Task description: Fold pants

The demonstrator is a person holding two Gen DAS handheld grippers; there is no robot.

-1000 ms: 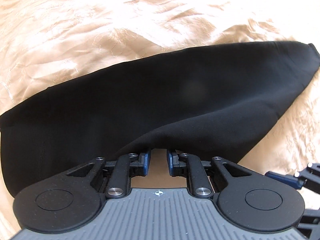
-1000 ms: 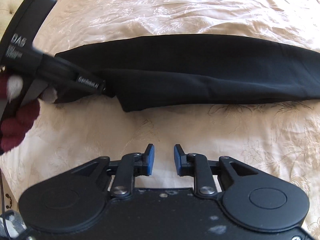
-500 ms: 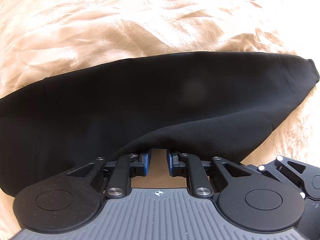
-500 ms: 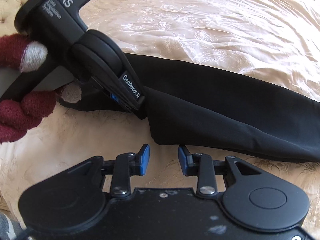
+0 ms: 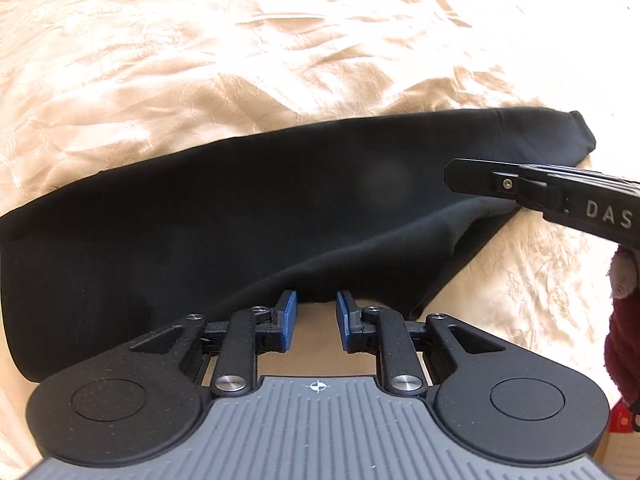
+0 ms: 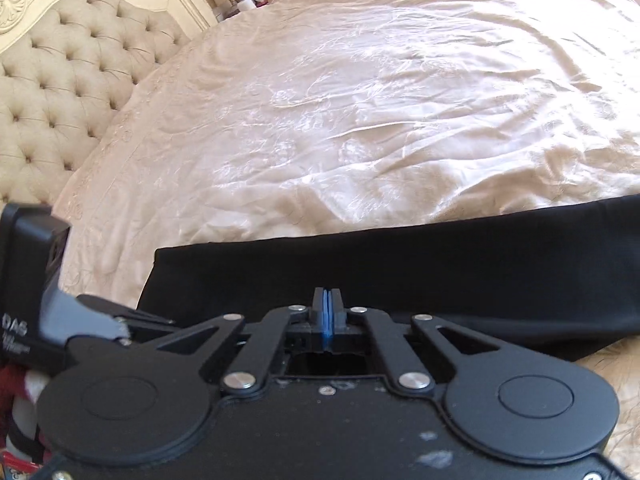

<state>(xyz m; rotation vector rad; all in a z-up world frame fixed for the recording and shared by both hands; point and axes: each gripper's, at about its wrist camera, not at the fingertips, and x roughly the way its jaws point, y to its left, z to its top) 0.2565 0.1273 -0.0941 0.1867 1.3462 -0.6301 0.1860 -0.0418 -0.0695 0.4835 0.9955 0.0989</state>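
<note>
My left gripper [image 5: 316,312] points steeply down at the near edge of the black pants [image 5: 248,216], which lie stretched as a long dark band across the cream satin bedspread [image 5: 200,60]. Its blue pads [image 5: 289,314] stand a little apart and are easing wider; the hem of the fabric drapes just at their tips, and I cannot tell whether any cloth is caught between them, since the gap I can see shows only the bedspread. My right gripper [image 6: 328,316] is clenched tight, its blue pads pressed flat together right at the near edge of the pants [image 6: 400,276]; whether a pinch of fabric sits between them is hidden by the fingers. From the left camera that same gripper [image 5: 472,180] reaches in from the right over the end of the garment, where the cloth is bunched into a fold beneath it, and my red gloved hand [image 5: 624,320] holds its handle. The tufted headboard [image 6: 60,92] rises beyond the bed's far side.
</note>
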